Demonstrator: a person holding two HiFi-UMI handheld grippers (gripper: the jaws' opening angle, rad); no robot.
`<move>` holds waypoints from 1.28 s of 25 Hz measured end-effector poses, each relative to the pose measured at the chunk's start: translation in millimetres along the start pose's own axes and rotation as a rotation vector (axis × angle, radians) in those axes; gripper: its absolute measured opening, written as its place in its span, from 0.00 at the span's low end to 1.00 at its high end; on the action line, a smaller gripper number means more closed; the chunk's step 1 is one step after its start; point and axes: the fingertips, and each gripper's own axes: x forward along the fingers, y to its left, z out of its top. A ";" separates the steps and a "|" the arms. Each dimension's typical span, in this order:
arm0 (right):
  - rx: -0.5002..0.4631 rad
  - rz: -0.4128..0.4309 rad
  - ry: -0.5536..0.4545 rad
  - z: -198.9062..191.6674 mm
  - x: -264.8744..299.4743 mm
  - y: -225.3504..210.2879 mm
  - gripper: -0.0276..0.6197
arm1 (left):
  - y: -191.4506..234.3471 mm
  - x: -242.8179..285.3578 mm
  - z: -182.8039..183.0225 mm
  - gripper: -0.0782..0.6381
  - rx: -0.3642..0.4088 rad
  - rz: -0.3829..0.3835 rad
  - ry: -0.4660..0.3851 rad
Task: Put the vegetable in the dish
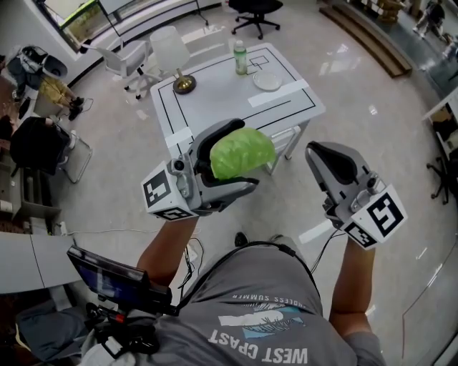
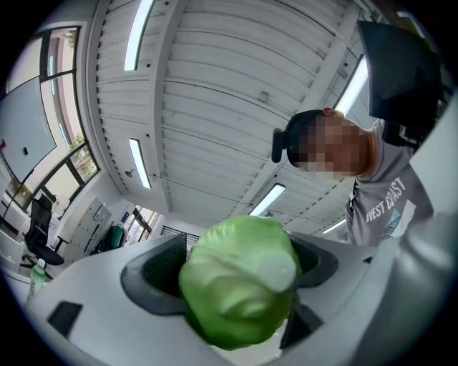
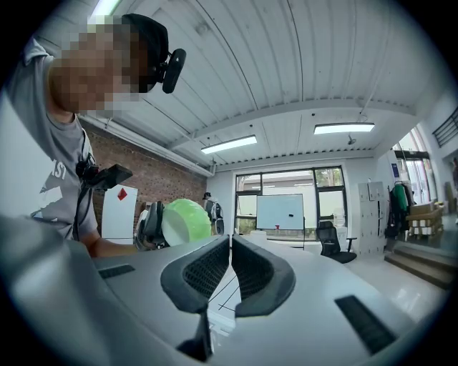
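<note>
A pale green cabbage-like vegetable [image 1: 242, 154] sits between the jaws of my left gripper [image 1: 227, 163], held in the air short of the near edge of the white table [image 1: 222, 100]. In the left gripper view the vegetable [image 2: 240, 289] fills the gap of the left gripper [image 2: 240, 268], which points up at the ceiling. The dish [image 1: 268, 81], a small white plate, lies on the table's far right part. My right gripper [image 1: 323, 159] hangs to the right with nothing in it; its pads [image 3: 215, 268] meet. The vegetable [image 3: 187, 221] shows at the left of that view.
A green-capped bottle [image 1: 240, 57] and a brass-coloured object [image 1: 184, 84] stand on the table's far side. A white chair [image 1: 125, 61] is at the table's far left, a black office chair [image 1: 255, 11] behind it. Black tape lines mark the tabletop.
</note>
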 end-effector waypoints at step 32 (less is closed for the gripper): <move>0.048 0.117 0.050 -27.4 -9.1 -169.2 0.06 | 122.5 90.7 -68.4 0.68 -0.041 0.177 -0.085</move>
